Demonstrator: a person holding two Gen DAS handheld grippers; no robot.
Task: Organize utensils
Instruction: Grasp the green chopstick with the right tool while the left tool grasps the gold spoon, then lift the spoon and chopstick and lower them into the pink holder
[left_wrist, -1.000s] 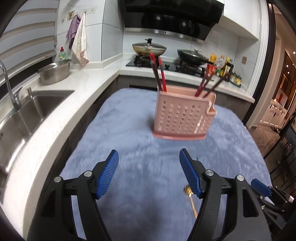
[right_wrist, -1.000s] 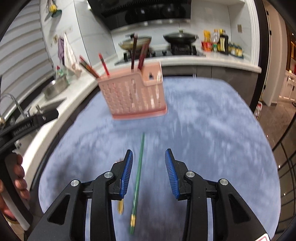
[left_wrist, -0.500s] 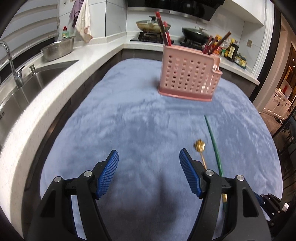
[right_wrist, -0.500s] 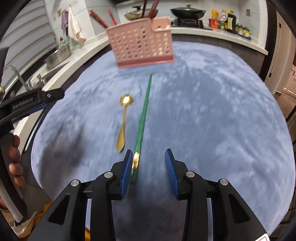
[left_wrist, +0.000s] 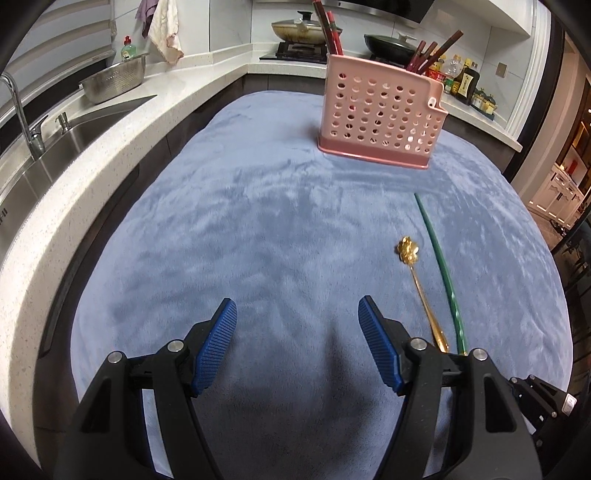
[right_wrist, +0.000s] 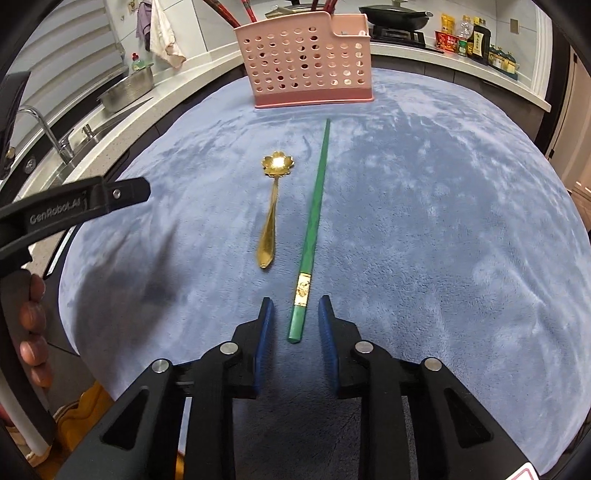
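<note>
A green chopstick (right_wrist: 314, 221) and a gold flower-bowl spoon (right_wrist: 272, 210) lie side by side on the blue cloth (right_wrist: 443, 221). A pink perforated utensil holder (right_wrist: 308, 70) with red chopsticks in it stands at the far end. My right gripper (right_wrist: 295, 317) is open, its jaws on either side of the chopstick's near end, not touching it. My left gripper (left_wrist: 297, 332) is open wide and empty above bare cloth; the spoon (left_wrist: 421, 288) and chopstick (left_wrist: 441, 266) lie to its right, the holder (left_wrist: 380, 110) far ahead.
A white counter with a steel sink (left_wrist: 55, 129), tap and steel bowl (left_wrist: 110, 79) runs along the left. Pans on a stove (left_wrist: 306, 33) and bottles (left_wrist: 465, 81) stand behind the holder. The left gripper's body (right_wrist: 74, 206) shows at the left of the right wrist view.
Both grippers have pulled back from the holder and lowered toward the cloth. The right gripper now straddles the near end of the green chopstick. Neither jaw has closed.
</note>
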